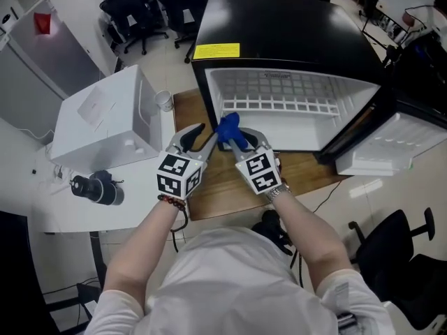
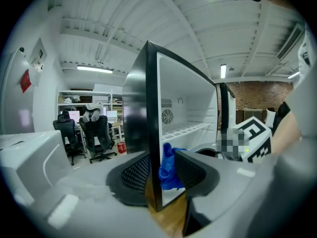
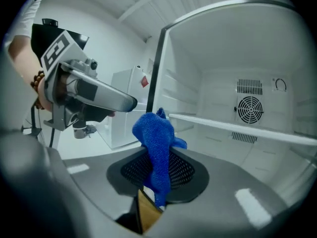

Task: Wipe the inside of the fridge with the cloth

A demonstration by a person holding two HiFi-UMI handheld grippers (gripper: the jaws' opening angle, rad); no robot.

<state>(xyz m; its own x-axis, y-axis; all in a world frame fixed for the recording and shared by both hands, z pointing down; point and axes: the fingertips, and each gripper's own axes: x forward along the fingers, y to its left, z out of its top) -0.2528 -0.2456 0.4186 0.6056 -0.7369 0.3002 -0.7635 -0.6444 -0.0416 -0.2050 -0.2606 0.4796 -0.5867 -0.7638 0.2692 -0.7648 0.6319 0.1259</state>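
**Cloth (image 1: 229,130) pinched at the fridge mouth, wiping not yet begun**

Cloth clamped between the pads of the right hand-held gripper (image 1: 244,140), bunched upright above the jaws with a short tail hanging below. Gripped near the middle, probably to present a loose wad to the walls instead of a flat edge. Held just outside the open fridge (image 1: 279,33), in front of its lower lip, touching no inner surface.

Left hand-held gripper (image 1: 195,139) close beside the right, jaws apart and pressing on nothing. Through its gap, only the fridge's near side wall and the blue wad beyond. Likely kept near to tidy the bunch or to steady the cabinet; hard to say which.

Door (image 1: 391,145) swung wide to the right, leaving the whole cavity free to reach. Fridge standing on a wooden tabletop (image 1: 223,194), opening towards the person, so both tools can go straight in. White shelf (image 1: 279,105) across the rear half, likely to split the wiping into an upper and a lower pass.

Next move, by judgement: cloth forward onto the floor or a side wall of the cavity.
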